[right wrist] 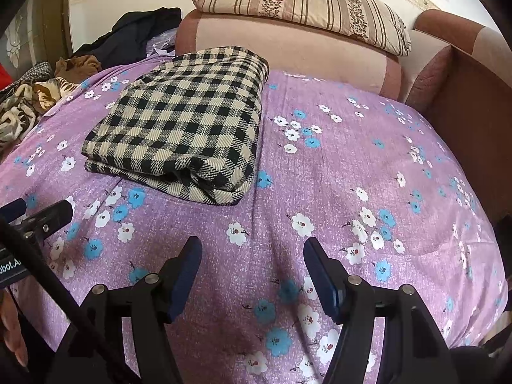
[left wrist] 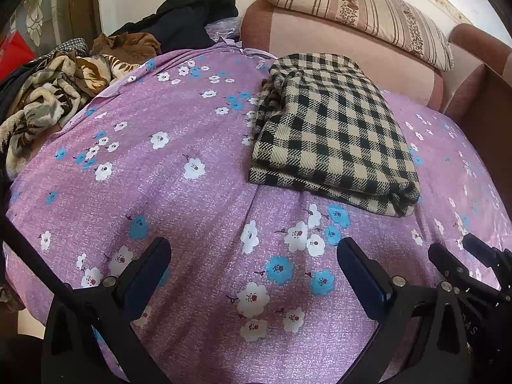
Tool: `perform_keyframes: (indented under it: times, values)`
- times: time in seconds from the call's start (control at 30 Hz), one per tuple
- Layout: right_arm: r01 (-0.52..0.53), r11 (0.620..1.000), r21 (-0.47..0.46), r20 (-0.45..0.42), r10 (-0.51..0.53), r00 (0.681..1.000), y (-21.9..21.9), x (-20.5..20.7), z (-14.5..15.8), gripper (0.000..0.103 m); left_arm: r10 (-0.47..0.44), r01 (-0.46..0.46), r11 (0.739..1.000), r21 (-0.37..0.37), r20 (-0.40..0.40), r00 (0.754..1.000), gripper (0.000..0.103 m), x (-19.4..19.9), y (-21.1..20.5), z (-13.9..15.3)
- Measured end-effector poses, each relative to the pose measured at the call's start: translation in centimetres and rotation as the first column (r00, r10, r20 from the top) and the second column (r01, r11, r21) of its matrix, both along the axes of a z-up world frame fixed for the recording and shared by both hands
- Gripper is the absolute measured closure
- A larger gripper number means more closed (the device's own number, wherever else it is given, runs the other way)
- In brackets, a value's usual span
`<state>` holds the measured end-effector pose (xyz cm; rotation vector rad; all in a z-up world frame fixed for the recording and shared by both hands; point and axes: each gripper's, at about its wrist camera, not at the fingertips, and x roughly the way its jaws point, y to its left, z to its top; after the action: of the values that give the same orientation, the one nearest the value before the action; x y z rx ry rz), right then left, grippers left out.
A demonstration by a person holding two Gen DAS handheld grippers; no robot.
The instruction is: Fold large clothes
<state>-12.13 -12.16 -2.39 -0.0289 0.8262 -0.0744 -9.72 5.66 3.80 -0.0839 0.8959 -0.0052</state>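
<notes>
Bed w/ purple floral sheet fills both views, spreading under & ahead of each hand-held gripper. Pink sofa back runs along the far edge, w/ a striped pillow on top of it.

Checked garment, black & beige, lies folded in a flat rectangle on the sheet: ahead & to the right of the left hand-held gripper, ahead & to the left of the right hand-held gripper. Layered fold edges face the grippers. Neither gripper touches it.

Heap of unfolded clothes sits far left of the left gripper at the bed's edge, incl. a patterned brown/cream piece, a brown one & dark items further back.

Left hand-held gripper: released, jaws spread wide, nothing between them, over bare sheet. Right hand-held gripper: released too, jaws apart, nothing held, over the sheet. Each gripper shows at the side of the other's view, just beside it.
</notes>
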Motion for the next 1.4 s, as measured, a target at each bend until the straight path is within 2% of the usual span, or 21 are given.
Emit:
perform_keyframes:
  times: [0.57,1.03,1.4]
  values:
    - [-0.044,0.999,-0.014,0.007,0.044,0.999,1.5,1.4,0.4,0.032,-0.009,0.009,1.0,0.01,0.007,1.0,0.0,0.0,-0.2,0.1]
    - [-0.029,1.0,0.001,0.011,0.029,1.0,1.5,1.2,0.3,0.032,0.005,-0.005,1.0,-0.006,-0.001,1.0,0.0,0.0,0.1,0.0]
    - [-0.057,0.998,-0.017,0.021,0.057,0.998,2.3,0.9,0.5,0.031,0.013,-0.013,1.0,-0.01,-0.003,1.0,0.0,0.0,0.2,-0.1]
